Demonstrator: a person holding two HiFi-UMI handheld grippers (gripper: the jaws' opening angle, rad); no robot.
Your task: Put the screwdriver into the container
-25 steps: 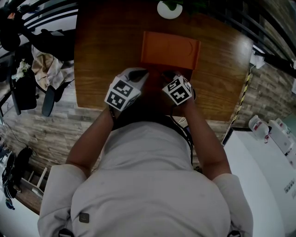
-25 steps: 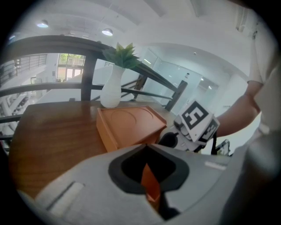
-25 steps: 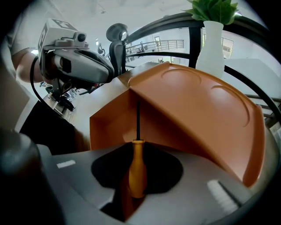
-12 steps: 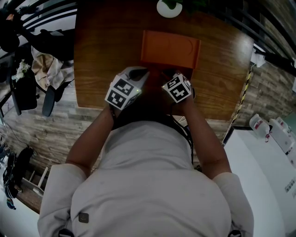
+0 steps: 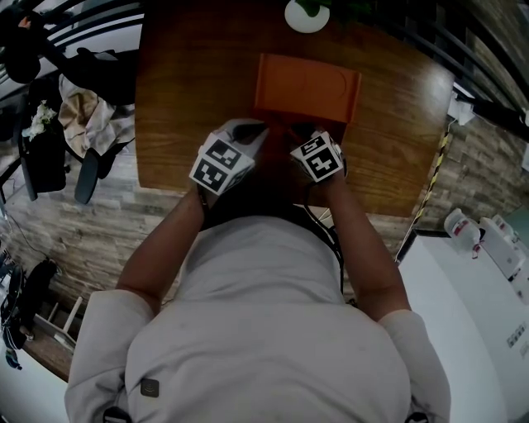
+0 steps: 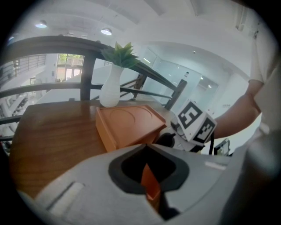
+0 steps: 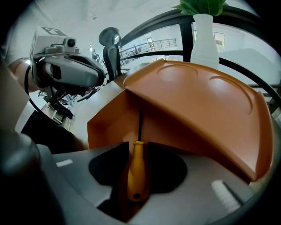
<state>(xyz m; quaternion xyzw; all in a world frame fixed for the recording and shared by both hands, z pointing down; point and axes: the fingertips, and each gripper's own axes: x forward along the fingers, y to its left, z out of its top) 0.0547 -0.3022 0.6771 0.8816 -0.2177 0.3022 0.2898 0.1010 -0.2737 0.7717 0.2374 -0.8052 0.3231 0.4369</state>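
Note:
An orange container [image 5: 307, 83] sits on the wooden table [image 5: 190, 83]. In the right gripper view its lid [image 7: 206, 101] is tilted up over a gap. My left gripper [image 6: 147, 151] is shut on an orange edge [image 6: 150, 184] of the container at the front left. The screwdriver [image 7: 137, 169] has a yellow handle and a dark shaft that points into the gap under the lid. It lies between the jaws of my right gripper [image 7: 138, 149], which are opening, and the pads no longer press on the handle. In the head view both grippers, left [image 5: 252, 132] and right [image 5: 302, 136], are at the container's front edge.
A white vase [image 5: 306, 15] with a green plant stands at the table's far edge, just behind the container. A dark railing runs beyond the table. The table's near edge is right under my forearms. Bags and a chair stand on the floor to the left.
The right gripper's marker cube has turned and shifted slightly at the container's front. The left gripper has stayed in place.

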